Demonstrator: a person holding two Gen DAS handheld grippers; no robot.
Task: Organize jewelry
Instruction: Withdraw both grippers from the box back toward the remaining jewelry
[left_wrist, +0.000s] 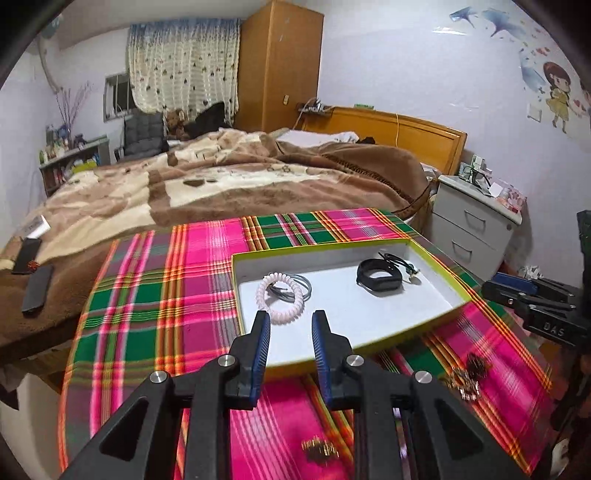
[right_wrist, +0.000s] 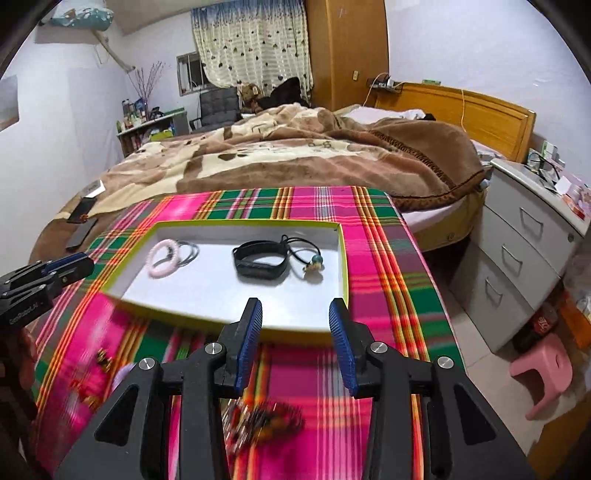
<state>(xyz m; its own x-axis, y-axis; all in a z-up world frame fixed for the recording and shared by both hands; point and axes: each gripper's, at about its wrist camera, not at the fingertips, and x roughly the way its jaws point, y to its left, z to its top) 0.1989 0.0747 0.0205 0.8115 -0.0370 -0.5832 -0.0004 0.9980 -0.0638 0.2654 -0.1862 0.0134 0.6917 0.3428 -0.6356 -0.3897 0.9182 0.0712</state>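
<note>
A white tray (left_wrist: 351, 314) with a yellow-green rim lies on the plaid cloth. It holds a pink coil bracelet (left_wrist: 261, 295), grey rings (left_wrist: 304, 286), a black wristband (left_wrist: 386, 287) and a black cord necklace (left_wrist: 402, 264). My left gripper (left_wrist: 290, 321) hangs open over the tray's near left edge with nothing between its fingers. My right gripper (right_wrist: 295, 308) is open over the near right edge of the tray (right_wrist: 221, 291), also with nothing in it. The right wrist view shows the coil (right_wrist: 159, 273), the wristband (right_wrist: 262, 271) and the pendant (right_wrist: 314, 264). Each gripper shows in the other's view, the right gripper (left_wrist: 493, 284) and the left gripper (right_wrist: 83, 264).
Loose gold-coloured jewelry pieces (left_wrist: 467, 380) (left_wrist: 319, 450) lie on the cloth in front of the tray, blurred in the right wrist view (right_wrist: 266, 417). Beyond the cloth is a bed with a brown blanket (left_wrist: 221, 184). White drawers (right_wrist: 524, 258) and a pink stool (right_wrist: 543, 373) stand to the right.
</note>
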